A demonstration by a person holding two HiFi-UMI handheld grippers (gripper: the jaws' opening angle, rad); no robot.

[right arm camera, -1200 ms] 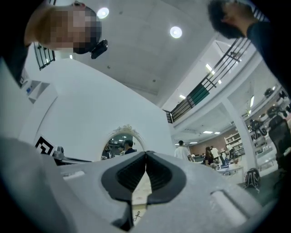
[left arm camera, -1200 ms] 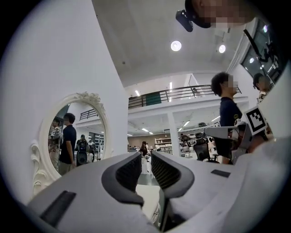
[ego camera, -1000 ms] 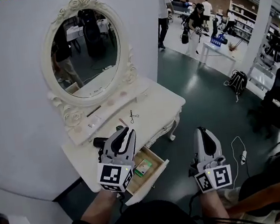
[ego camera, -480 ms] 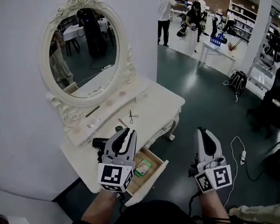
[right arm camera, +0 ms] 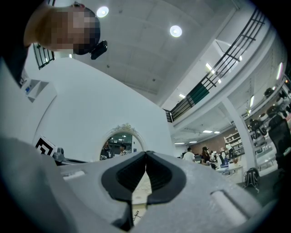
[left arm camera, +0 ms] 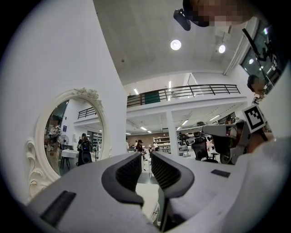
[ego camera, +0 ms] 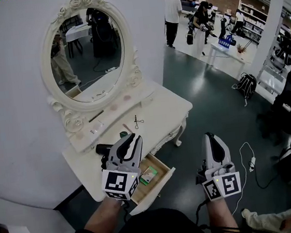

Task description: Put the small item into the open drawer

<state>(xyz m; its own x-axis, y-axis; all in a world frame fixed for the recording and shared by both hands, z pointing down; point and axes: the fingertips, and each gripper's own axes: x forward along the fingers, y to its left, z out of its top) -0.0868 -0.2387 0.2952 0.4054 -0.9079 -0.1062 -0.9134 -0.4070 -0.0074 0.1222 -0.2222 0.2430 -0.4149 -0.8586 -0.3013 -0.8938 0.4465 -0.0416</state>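
Observation:
A white dressing table stands under an oval mirror. Its drawer is pulled open, and a green and white packet lies inside. On the tabletop rest a small black wire-like item, a dark object and a small green thing. My left gripper hangs above the table's front edge beside the drawer, shut and empty. My right gripper is over the floor to the right of the drawer, shut with nothing in it.
Two pink round things lie on the table's raised back shelf. Right of the table is dark green floor with a white cable and a backpack. People and desks are at the far back.
Both grippers have stayed where they were. Only the people at the back and the reflections in the mirror have shifted.

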